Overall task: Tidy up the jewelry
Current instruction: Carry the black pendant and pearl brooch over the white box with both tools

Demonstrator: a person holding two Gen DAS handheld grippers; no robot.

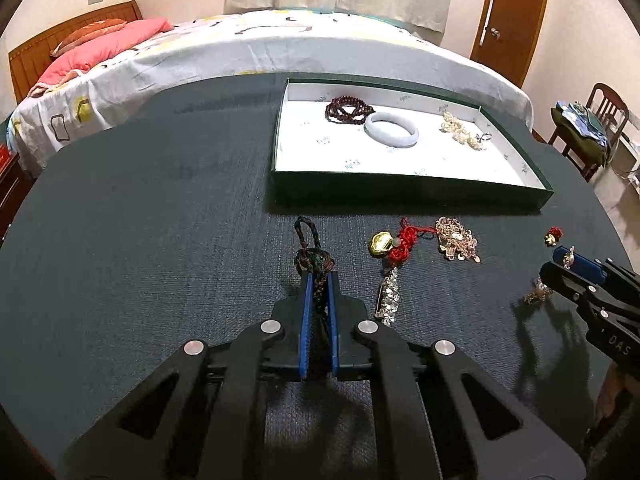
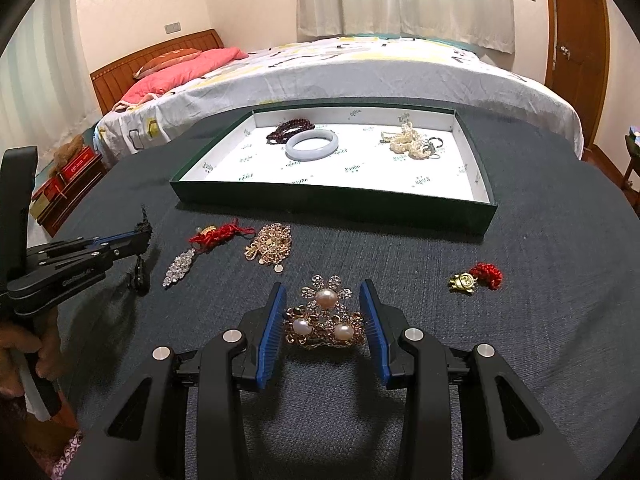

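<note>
My left gripper (image 1: 319,278) is shut on a dark braided cord (image 1: 310,254), whose loop sticks out past the fingertips. In the right wrist view the same gripper (image 2: 138,236) holds the cord (image 2: 139,274) with one end dangling to the table. My right gripper (image 2: 323,304) is closed around a gold brooch with three pearls (image 2: 324,320), and both blue pads touch its sides. The green tray (image 1: 400,196) (image 2: 320,204) beyond holds a dark red bead bracelet (image 1: 346,109), a white bangle (image 1: 392,132) and a pearl string (image 1: 460,130).
Loose on the dark table lie a gold charm with a red knot (image 1: 394,242), a gold crystal chain (image 1: 456,240), a crystal clip (image 1: 390,296) and a small gold-and-red charm (image 2: 476,278). A bed stands behind the table. A hand (image 2: 32,352) holds the left gripper's handle.
</note>
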